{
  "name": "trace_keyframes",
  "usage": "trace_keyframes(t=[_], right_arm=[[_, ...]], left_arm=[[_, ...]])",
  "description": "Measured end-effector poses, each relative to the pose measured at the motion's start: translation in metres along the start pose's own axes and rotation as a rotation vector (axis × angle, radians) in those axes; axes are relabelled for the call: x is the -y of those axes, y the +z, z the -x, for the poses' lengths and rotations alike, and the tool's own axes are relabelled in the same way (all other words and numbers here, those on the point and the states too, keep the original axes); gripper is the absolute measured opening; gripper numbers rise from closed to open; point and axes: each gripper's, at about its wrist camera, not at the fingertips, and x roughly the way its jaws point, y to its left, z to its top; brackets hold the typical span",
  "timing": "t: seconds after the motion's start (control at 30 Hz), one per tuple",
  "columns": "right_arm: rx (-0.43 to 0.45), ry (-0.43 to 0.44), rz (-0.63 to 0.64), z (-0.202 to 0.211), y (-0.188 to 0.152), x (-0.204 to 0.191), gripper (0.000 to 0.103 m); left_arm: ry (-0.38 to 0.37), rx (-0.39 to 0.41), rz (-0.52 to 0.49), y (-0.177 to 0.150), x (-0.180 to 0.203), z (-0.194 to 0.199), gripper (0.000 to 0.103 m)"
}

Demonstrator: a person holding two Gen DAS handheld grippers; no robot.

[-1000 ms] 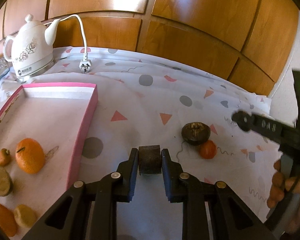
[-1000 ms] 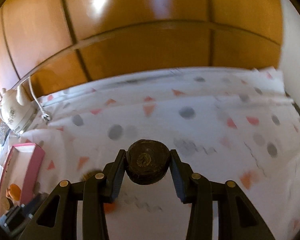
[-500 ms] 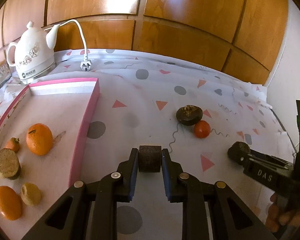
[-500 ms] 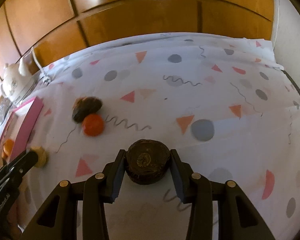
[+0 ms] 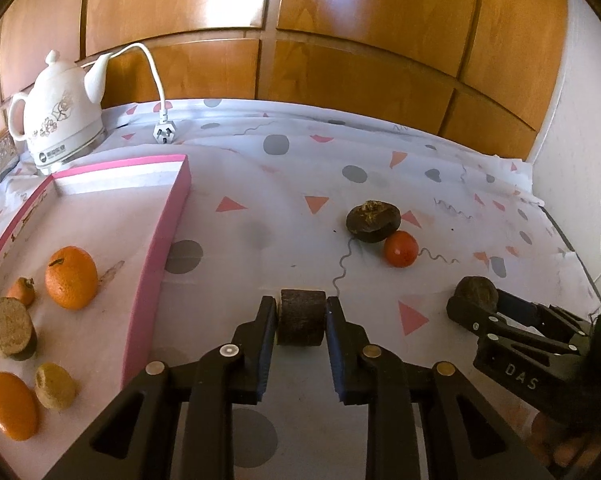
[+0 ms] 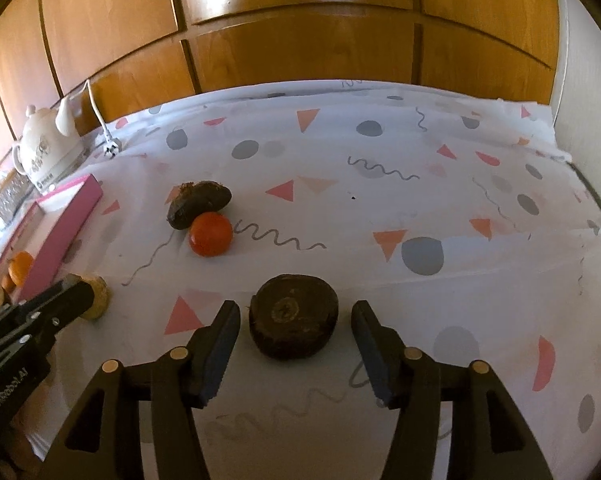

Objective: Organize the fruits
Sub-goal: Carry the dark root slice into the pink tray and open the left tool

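My pink rectangular cardboard tray (image 5: 156,248) lies left on the cloth-covered surface (image 5: 284,208); the white ceramic kettle (image 5: 58,120) stands behind it; the small round red tomato (image 5: 399,249) touches the dark wrinkled round fruit (image 5: 373,218) behind.

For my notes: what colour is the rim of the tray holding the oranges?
Pink; the tray shows best in the left wrist view.

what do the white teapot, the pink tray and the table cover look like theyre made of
White teapot: likely glazed ceramic, going by its glossy white surface and floral print.
Pink tray: looks like matte cardboard, with thin flat walls and sharp corners.
Table cover: thin printed fabric or plastic sheet, hard to say which; it lies in creases and wrinkles.
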Motion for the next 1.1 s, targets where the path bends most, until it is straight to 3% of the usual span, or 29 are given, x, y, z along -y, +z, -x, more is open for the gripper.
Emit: trace_keyframes(t=[0.07, 0.53, 1.1], right_arm=[[0.008, -0.015, -0.003, 0.000, -0.001, 0.000, 0.044], [0.023, -0.031, 0.010, -0.001, -0.005, -0.001, 0.044], [0.020, -0.059, 0.033, -0.001, -0.006, -0.006, 0.044]], left_arm=[[-0.003, -0.004, 0.000, 0.001, -0.001, 0.000, 0.024], [-0.007, 0.024, 0.029, 0.007, -0.012, 0.035, 0.024], [0.119, 0.053, 0.119, 0.015, -0.095, 0.068, 0.024]])
